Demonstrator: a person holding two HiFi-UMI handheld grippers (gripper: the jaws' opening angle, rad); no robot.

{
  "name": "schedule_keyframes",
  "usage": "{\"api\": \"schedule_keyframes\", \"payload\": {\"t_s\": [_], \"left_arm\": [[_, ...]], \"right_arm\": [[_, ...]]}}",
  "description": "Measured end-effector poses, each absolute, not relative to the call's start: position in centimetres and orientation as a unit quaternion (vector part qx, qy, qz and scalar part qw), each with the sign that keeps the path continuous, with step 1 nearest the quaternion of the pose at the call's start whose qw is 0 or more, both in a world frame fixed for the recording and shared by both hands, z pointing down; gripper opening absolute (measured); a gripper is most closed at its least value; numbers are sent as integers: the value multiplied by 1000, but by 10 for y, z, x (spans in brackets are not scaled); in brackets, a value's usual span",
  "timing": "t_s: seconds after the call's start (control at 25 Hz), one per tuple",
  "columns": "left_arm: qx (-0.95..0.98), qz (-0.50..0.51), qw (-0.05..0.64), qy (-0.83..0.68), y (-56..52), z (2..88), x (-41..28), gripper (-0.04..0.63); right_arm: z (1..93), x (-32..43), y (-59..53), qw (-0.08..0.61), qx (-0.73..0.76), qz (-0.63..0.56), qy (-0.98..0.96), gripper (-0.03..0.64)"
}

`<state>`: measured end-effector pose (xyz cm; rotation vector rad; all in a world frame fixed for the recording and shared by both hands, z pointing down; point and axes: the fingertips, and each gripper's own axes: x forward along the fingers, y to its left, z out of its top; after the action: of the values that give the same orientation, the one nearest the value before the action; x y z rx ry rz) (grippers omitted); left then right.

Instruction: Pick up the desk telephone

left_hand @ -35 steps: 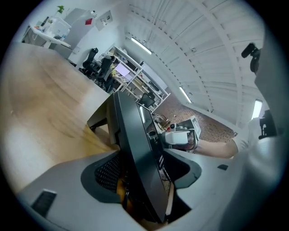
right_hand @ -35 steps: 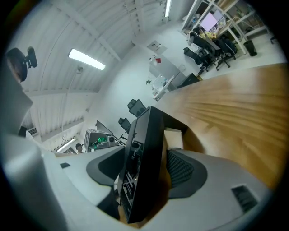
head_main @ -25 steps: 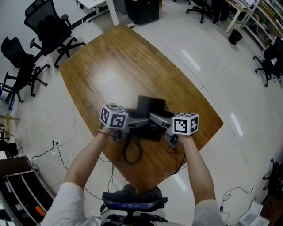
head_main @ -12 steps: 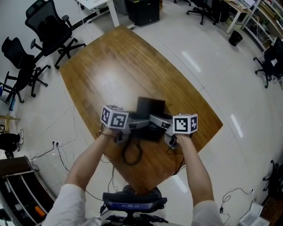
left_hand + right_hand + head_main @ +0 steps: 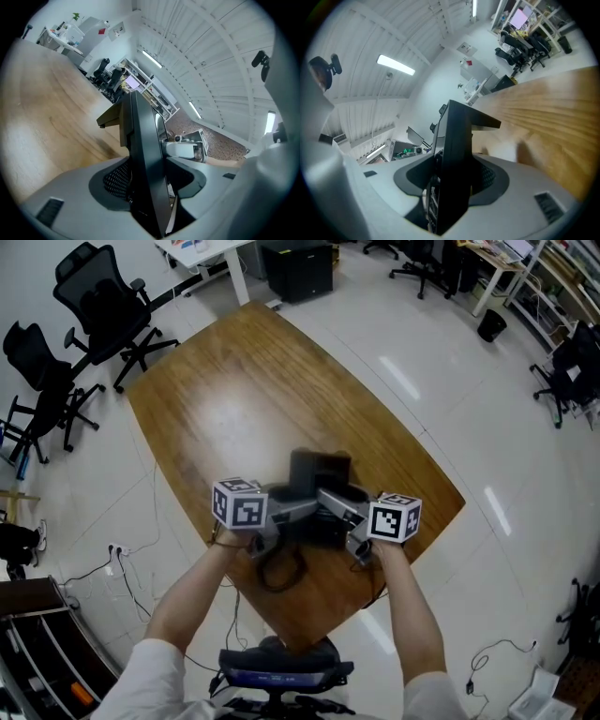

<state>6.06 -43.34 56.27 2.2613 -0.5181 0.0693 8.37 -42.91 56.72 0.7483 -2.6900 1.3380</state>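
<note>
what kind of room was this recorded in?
Most likely an open-plan office or lab workspace: a large wooden meeting table, black swivel office chairs on a glossy white floor, and desks with shelving at the far side.

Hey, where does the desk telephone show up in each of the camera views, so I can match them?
Head view: desk telephone just below centre, above the table's near end.
Left gripper view: dark upright slab, centre to bottom edge.
Right gripper view: dark upright slab, centre to bottom edge.
Shared landmark: the wooden table.
</note>
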Motion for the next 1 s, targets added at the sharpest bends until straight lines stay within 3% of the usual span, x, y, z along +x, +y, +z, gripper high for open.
{"api": "schedule_keyframes", "payload": {"t_s": [1.0], "left_arm": [[947, -21, 259, -189, -332, 436, 36, 223]], "right_arm": [[446, 62, -331, -37, 280, 316, -906, 227]]}}
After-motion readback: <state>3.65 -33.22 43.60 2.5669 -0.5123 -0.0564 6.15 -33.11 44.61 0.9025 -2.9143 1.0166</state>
